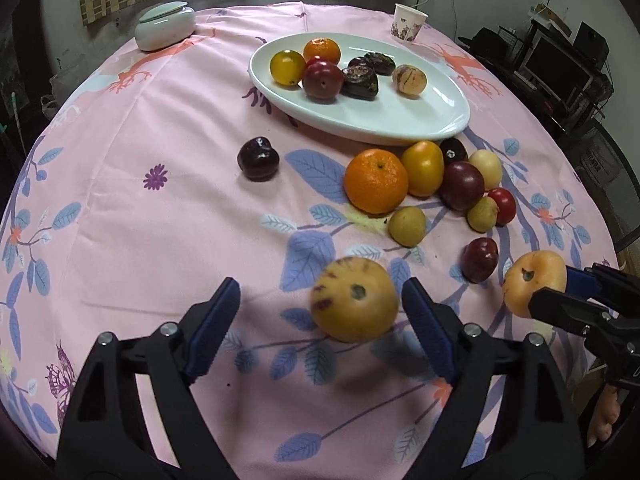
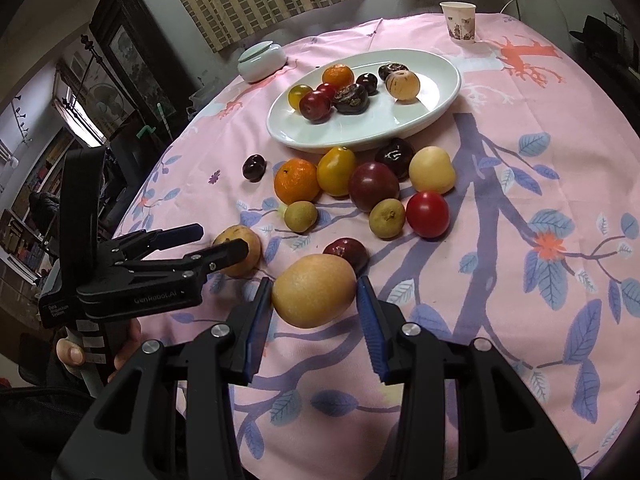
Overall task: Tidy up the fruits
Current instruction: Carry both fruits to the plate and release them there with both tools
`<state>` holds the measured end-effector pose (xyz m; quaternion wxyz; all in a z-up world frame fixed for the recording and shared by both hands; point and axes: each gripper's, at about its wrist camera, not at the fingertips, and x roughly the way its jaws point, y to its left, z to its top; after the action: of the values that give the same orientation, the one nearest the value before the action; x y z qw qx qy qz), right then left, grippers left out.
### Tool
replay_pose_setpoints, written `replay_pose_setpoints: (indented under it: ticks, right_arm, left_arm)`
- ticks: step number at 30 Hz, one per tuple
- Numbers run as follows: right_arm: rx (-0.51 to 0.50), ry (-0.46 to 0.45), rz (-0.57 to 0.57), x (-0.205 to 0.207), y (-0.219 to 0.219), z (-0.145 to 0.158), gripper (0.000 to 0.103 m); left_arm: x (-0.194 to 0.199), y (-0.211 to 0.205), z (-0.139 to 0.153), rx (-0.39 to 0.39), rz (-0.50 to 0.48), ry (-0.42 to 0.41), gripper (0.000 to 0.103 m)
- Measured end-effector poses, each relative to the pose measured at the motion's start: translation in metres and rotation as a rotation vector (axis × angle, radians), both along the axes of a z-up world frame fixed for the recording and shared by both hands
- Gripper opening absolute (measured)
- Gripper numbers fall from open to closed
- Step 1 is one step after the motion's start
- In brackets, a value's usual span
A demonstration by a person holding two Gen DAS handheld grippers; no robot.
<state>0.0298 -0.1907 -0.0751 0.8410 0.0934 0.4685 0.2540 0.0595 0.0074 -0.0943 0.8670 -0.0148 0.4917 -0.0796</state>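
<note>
1. The left gripper [image 1: 320, 316] is seen with its jaws spread wide around a streaked yellow fruit [image 1: 354, 299]; the right pad lies close to the fruit, a gap remains on the left, and no grip is shown.
2. The right gripper [image 2: 314, 308] is seen with its jaws set against both sides of a pale peach-coloured fruit [image 2: 314, 290], which is held between the blue pads.
3. A dark red plum [image 2: 347, 252] is found just behind the held fruit, on the pink tablecloth [image 2: 500, 280].
4. Farther on, a loose cluster is laid out near the plate: an orange [image 1: 376, 181], a yellow tomato [image 1: 423, 167], a red tomato [image 2: 427, 214] and several small fruits.
5. A single dark plum [image 1: 259, 159] is placed apart, to the left of the cluster.
6. A white oval plate [image 1: 400, 120] is seen beyond, with seven fruits on it.
7. A paper cup [image 1: 408, 23] and a lidded ceramic jar [image 1: 164, 26] are set at the far edge.
</note>
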Motion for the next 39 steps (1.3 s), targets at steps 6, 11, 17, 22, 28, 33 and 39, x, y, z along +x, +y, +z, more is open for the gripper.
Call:
replay_pose_setpoints:
  ticks: [6,11,17,22,28,33,39]
  right_arm:
    - [-0.001,-0.003,0.005,-0.001,0.001,0.000,0.043]
    - [0.002,-0.007,-0.004,-0.002,-0.002,0.002,0.043]
    - [0.002,-0.010,0.008,-0.004,0.002,0.003,0.043]
    - [-0.003,-0.017,0.008,-0.007,0.004,0.006,0.043]
    - [-0.013,-0.023,0.006,-0.007,0.005,0.009,0.043]
    - [-0.065,-0.058,0.008,0.016,0.003,0.029,0.043]
    - [-0.168,-0.156,-0.007,0.070,0.003,0.051,0.043]
  left_arm:
    - [-0.005,-0.011,-0.007,-0.027,-0.028,0.019,0.046]
    - [-0.014,-0.014,0.013,-0.031,-0.052,-0.045,0.045]
    - [-0.025,-0.011,0.035,-0.048,-0.056,-0.096,0.045]
    - [-0.027,-0.010,0.037,-0.059,-0.061,-0.102,0.045]
    - [-0.027,-0.006,0.039,-0.075,-0.064,-0.107,0.045]
    - [-0.002,0.000,0.057,-0.091,-0.071,-0.112,0.045]
    - [0.077,0.003,0.071,-0.064,-0.056,-0.086,0.046]
